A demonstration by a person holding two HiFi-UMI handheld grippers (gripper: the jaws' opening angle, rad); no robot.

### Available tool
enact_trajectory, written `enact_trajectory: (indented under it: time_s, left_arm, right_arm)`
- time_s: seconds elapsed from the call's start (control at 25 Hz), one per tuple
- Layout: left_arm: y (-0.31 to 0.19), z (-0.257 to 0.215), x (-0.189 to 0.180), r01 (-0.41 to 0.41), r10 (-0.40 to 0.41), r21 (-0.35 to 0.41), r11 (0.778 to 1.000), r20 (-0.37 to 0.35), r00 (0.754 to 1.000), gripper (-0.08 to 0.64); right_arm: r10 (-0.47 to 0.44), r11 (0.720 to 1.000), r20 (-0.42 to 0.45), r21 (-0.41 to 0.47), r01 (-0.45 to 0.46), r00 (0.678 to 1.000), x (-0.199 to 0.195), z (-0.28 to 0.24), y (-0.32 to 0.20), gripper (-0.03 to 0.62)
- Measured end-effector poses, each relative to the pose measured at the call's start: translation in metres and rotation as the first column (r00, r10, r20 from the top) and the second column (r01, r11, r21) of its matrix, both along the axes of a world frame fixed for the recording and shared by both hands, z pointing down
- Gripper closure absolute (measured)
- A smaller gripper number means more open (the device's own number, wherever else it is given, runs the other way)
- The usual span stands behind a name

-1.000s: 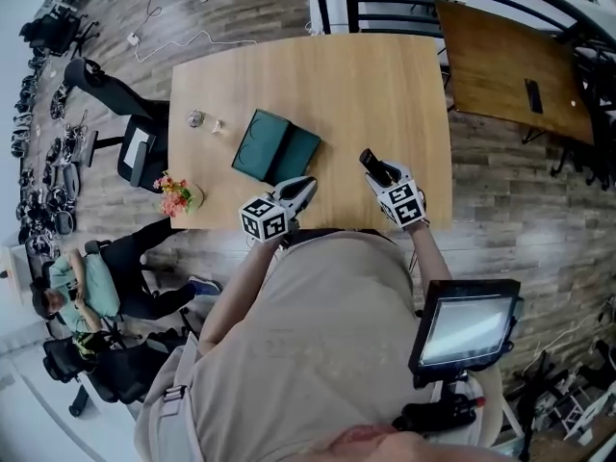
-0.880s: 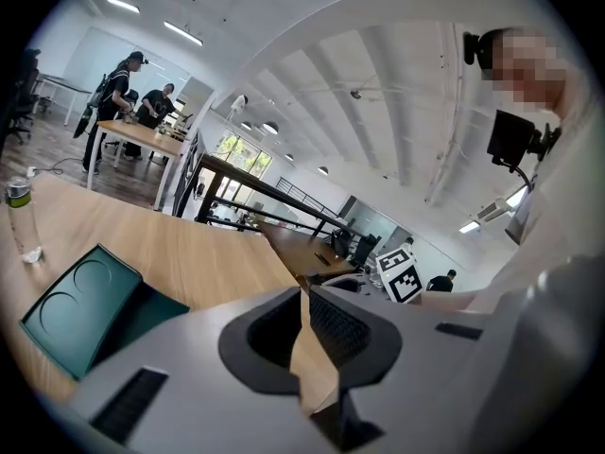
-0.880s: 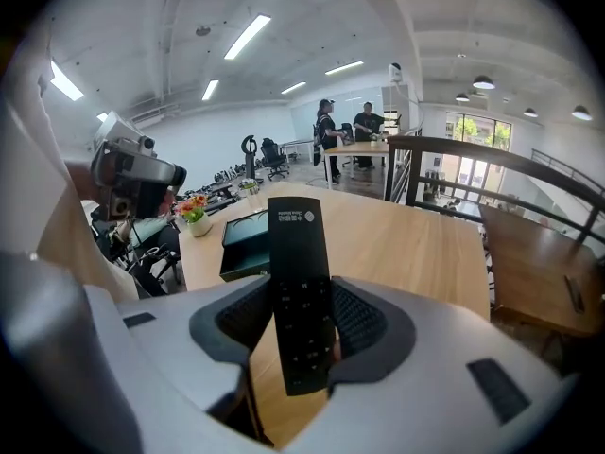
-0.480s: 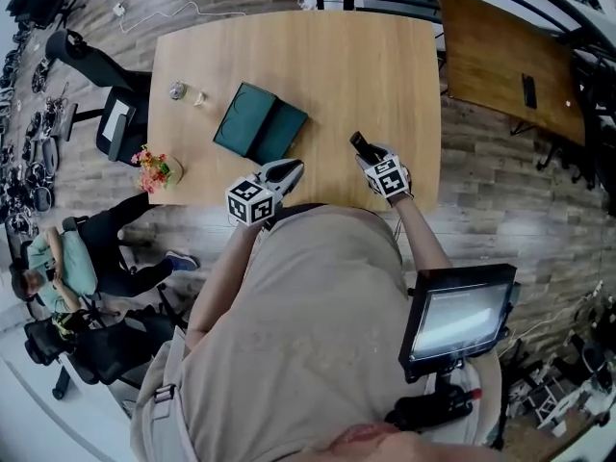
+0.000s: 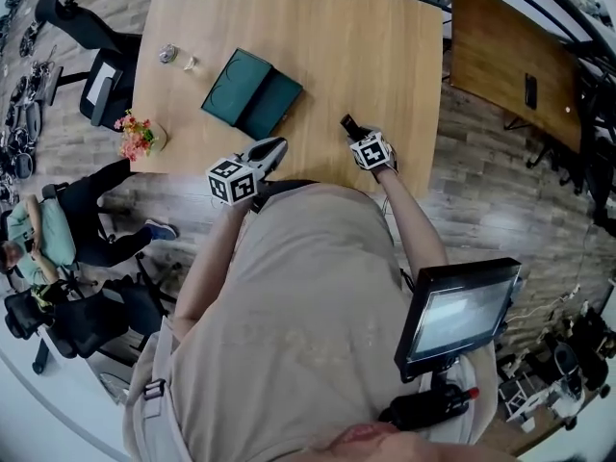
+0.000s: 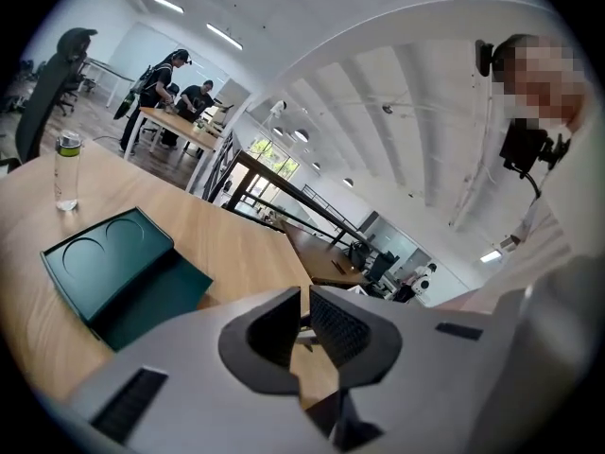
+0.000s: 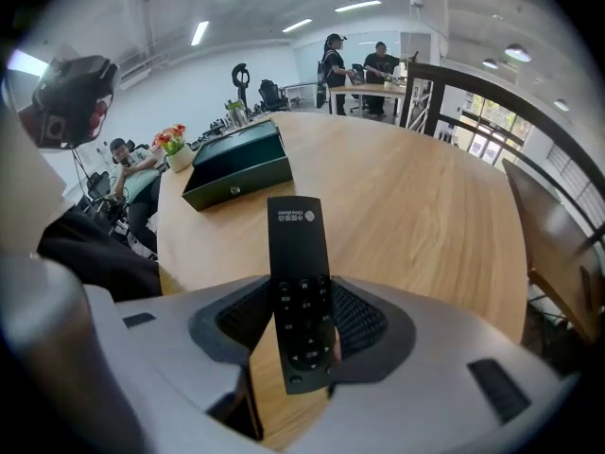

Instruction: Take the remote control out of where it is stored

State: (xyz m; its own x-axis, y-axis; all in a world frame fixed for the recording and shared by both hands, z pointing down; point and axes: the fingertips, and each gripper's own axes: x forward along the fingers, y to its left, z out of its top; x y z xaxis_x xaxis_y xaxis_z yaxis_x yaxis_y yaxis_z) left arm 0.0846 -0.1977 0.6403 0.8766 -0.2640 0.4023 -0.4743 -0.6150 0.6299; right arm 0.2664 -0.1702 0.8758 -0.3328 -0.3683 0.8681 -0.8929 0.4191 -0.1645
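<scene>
My right gripper point(image 5: 358, 141) is shut on a black remote control point(image 7: 299, 282), which stands lengthwise between the pads and sticks out forward over the wooden table point(image 5: 366, 56). In the head view the remote control point(image 5: 347, 126) hangs above the table's near edge, right of centre. The dark green storage box point(image 5: 252, 91) lies on the table's left half, apart from both grippers; it also shows as the box point(image 7: 236, 164) and the box point(image 6: 123, 272). My left gripper point(image 5: 262, 152) hovers at the near edge just below the box, jaws together, holding nothing.
A clear bottle point(image 6: 66, 168) and small items point(image 5: 168, 54) stand at the table's far left, a flower pot point(image 5: 138, 135) at its left corner. An office chair point(image 5: 96, 75) and a seated person point(image 5: 48, 239) are to the left. A screen point(image 5: 457, 316) is by my right side, a dark table point(image 5: 520, 65) beyond.
The head view has drifted, so the table now sits higher and further left in the picture. Both grippers stay at the near edge; the right one keeps its hold on the remote control.
</scene>
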Motion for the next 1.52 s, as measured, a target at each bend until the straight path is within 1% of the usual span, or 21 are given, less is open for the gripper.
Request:
enact_trajectory:
  time_s: [0.12, 0.24, 0.4, 0.56, 0.68, 0.8, 0.84, 0.92, 0.96, 1.04, 1.12, 1.16, 1.32, 1.52]
  left_arm:
    - [-0.001, -0.002, -0.003, 0.015, -0.015, 0.002, 1.0, 0.001, 1.0, 0.552]
    - [0.001, -0.004, -0.006, 0.024, -0.024, 0.001, 1.0, 0.007, 1.0, 0.551]
    - [0.006, -0.002, -0.012, 0.025, -0.025, -0.006, 1.0, 0.024, 0.999, 0.551]
    - [0.011, -0.001, -0.015, 0.021, -0.021, -0.014, 1.0, 0.045, 0.999, 0.551]
    - [0.01, -0.001, -0.016, 0.031, -0.031, 0.003, 1.0, 0.072, 0.997, 0.552]
    - [0.013, -0.001, -0.016, 0.02, -0.022, 0.022, 1.0, 0.101, 0.995, 0.551]
    - [0.015, -0.001, -0.014, 0.015, -0.018, 0.027, 1.0, 0.107, 0.994, 0.551]
    - [0.016, -0.001, -0.009, 0.006, -0.01, 0.035, 0.999, 0.114, 0.993, 0.551]
    - [0.018, -0.001, -0.006, 0.0, -0.004, 0.036, 0.999, 0.118, 0.993, 0.552]
    - [0.022, 0.0, -0.001, -0.02, 0.015, 0.036, 0.999, 0.126, 0.992, 0.552]
    - [0.024, 0.001, 0.004, -0.041, 0.036, 0.035, 0.999, 0.133, 0.99, 0.552]
    - [0.025, 0.001, 0.005, -0.049, 0.044, 0.034, 0.998, 0.137, 0.99, 0.552]
    - [0.03, 0.003, 0.01, -0.081, 0.077, 0.025, 0.996, 0.148, 0.986, 0.552]
    - [0.041, 0.006, 0.012, -0.151, 0.148, 0.01, 0.988, 0.147, 0.978, 0.552]
  right_arm:
    - [0.055, 0.998, 0.001, -0.031, -0.055, 0.998, 0.003, 0.027, 0.002, 0.4]
    - [0.103, 0.991, -0.012, -0.08, -0.103, 0.995, 0.005, 0.041, 0.01, 0.4]
    - [0.125, 0.985, -0.023, -0.118, -0.127, 0.992, -0.001, 0.058, 0.016, 0.4]
    - [0.142, 0.985, -0.043, -0.093, -0.145, 0.989, 0.0, 0.058, 0.018, 0.4]
    - [0.157, 0.986, -0.038, -0.047, -0.159, 0.987, -0.001, 0.059, 0.014, 0.4]
    - [0.159, 0.987, -0.035, -0.004, -0.159, 0.987, -0.004, 0.056, 0.017, 0.401]
    - [0.176, 0.984, -0.011, 0.007, -0.176, 0.984, -0.003, 0.056, 0.02, 0.4]
    - [0.238, 0.97, 0.093, 0.024, -0.241, 0.967, -0.001, 0.058, 0.022, 0.398]
    - [0.268, 0.961, 0.159, 0.017, -0.274, 0.95, -0.002, 0.057, 0.022, 0.374]
    - [0.318, 0.945, 0.281, -0.019, -0.326, 0.905, -0.007, 0.053, 0.023, 0.282]
    - [0.38, 0.918, 0.367, -0.036, -0.395, 0.849, -0.007, 0.045, 0.023, 0.268]
    - [0.42, 0.896, 0.395, -0.037, -0.443, 0.817, -0.003, 0.041, 0.024, 0.268]
    - [0.573, 0.778, 0.456, -0.041, -0.627, 0.681, 0.024, 0.038, 0.035, 0.269]
    - [0.701, 0.618, 0.513, -0.091, -0.781, 0.495, 0.057, 0.036, 0.065, 0.276]
